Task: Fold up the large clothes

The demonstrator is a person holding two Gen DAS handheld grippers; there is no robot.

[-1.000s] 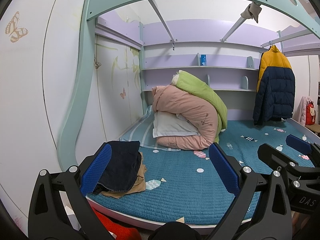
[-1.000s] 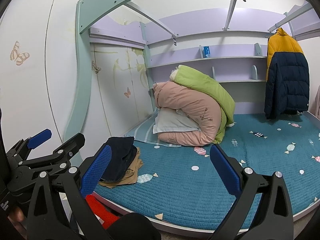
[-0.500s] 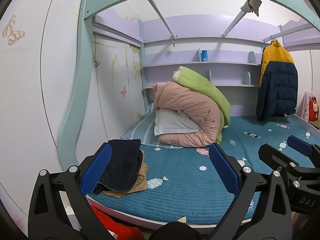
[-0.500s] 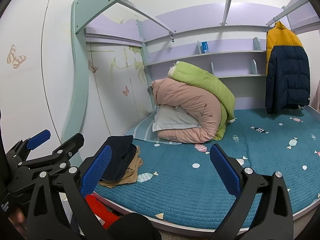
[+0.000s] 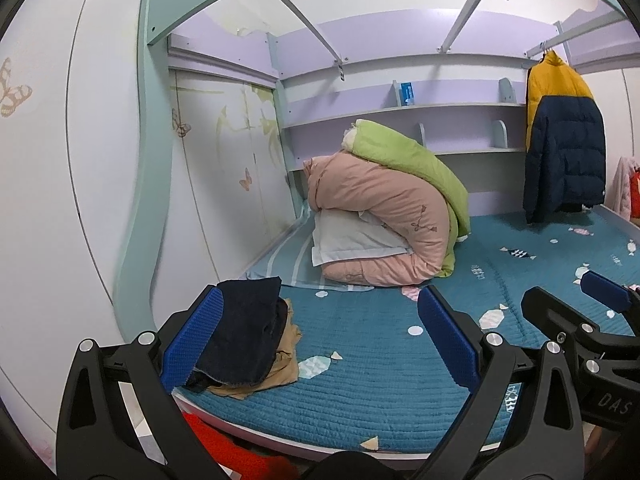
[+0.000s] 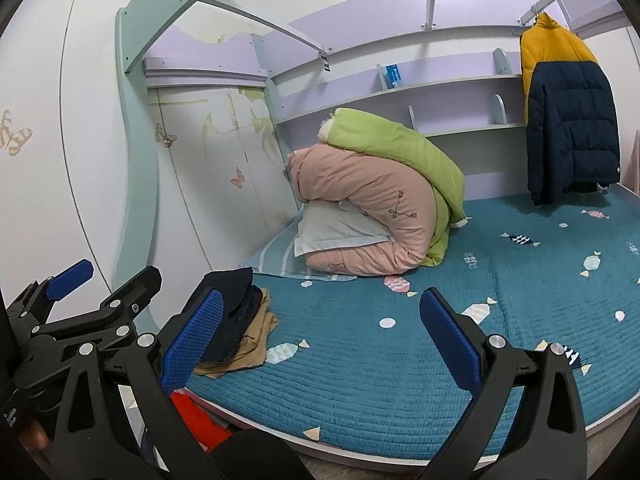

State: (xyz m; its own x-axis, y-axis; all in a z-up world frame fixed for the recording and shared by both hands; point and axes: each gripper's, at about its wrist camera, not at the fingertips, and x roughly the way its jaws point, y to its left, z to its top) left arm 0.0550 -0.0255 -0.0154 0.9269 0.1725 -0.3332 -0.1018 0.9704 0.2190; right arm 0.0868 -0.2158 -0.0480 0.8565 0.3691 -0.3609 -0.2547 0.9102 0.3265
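While both tongs (image 5: 320,340) (image 6: 320,336) gape empty, folded clothes (image 5: 244,344) lie just beyond their left tips

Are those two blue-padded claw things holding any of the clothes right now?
No, nothing is held. The left gripper and right gripper are both open and empty above the teal quilted bed; the dark navy folded garment lies untouched on it.

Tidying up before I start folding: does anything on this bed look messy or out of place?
Yes. The dark garment sits crookedly on a crumpled tan one at the bed's near left corner. Both grippers are open, holding nothing.
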